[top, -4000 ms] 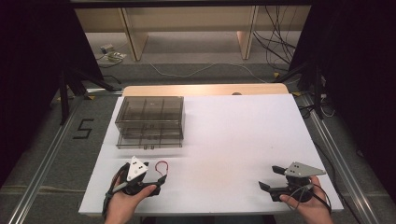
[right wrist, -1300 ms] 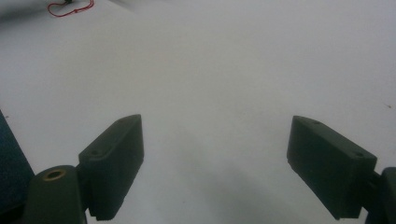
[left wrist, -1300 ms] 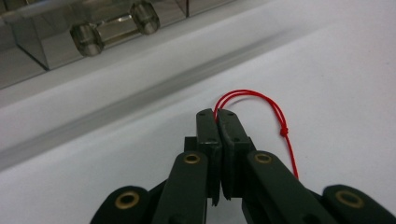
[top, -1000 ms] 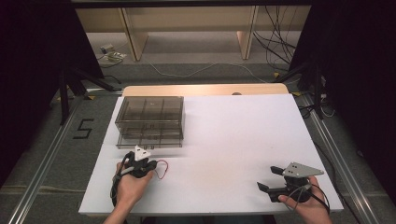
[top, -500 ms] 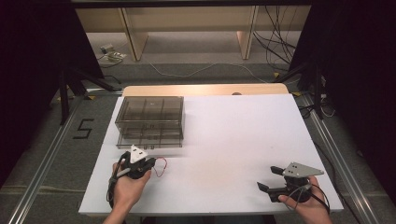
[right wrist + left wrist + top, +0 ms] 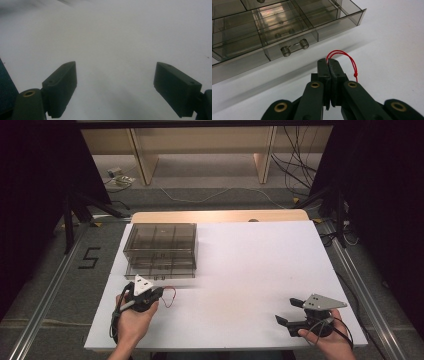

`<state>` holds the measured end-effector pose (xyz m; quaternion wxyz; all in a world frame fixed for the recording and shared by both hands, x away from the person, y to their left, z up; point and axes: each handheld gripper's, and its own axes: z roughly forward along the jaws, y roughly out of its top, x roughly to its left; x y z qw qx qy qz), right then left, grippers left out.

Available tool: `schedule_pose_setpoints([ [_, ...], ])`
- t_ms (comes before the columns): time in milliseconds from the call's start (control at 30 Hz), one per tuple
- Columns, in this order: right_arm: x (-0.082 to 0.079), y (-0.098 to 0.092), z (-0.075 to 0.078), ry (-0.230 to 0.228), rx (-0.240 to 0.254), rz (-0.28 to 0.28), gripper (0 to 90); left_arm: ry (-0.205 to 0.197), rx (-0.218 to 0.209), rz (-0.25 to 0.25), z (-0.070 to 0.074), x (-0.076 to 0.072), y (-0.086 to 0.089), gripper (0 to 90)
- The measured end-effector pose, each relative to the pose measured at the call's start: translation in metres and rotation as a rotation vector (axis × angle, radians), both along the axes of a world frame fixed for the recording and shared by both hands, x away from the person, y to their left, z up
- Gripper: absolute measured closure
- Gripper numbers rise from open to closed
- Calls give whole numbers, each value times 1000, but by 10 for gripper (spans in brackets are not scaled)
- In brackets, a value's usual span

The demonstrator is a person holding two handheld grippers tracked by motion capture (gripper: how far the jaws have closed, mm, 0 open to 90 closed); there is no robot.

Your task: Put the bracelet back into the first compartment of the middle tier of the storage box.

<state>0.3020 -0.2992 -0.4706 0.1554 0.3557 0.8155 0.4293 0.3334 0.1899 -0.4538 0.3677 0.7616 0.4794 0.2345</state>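
The left gripper [image 6: 329, 65] is pinching a loop of thin red string [image 6: 347, 58] between its jaws, which are pressed flat together; the string is arching out past the tips and curving down to the right, where a small knot is showing. In the high view the same left gripper [image 6: 156, 292] is sitting at the near left of the white desk [image 6: 250, 270], held in the person's left hand [image 6: 132, 320], with the red string [image 6: 169, 296] looping out to its right, low over the surface.

Just beyond the left gripper, a smoky transparent drawer box [image 6: 160, 249] is standing on the left part of the desk. Its lower drawer [image 6: 287, 30] is sticking out toward the near side past the upper part, and the dividers inside are splitting it into compartments. A clear bar handle [image 6: 295, 47] is sitting on the drawer's front wall, near the gripper's tips but apart from them.

The right gripper [image 6: 115, 87] is holding its jaws wide apart with nothing between them, looking onto bare white surface. In the high view the right gripper [image 6: 290, 311] is resting at the near right of the desk in the person's right hand [image 6: 327, 337], well apart from the box and the string.

A number five [image 6: 89, 257] is marked on the grey floor left of the desk.
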Motion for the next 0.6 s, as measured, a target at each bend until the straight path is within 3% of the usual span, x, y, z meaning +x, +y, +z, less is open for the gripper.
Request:
schedule_pose_setpoints([
  [600, 0, 0, 0, 2, -4, -1, 196, -21, -3, 12, 6, 0, 7, 892],
])
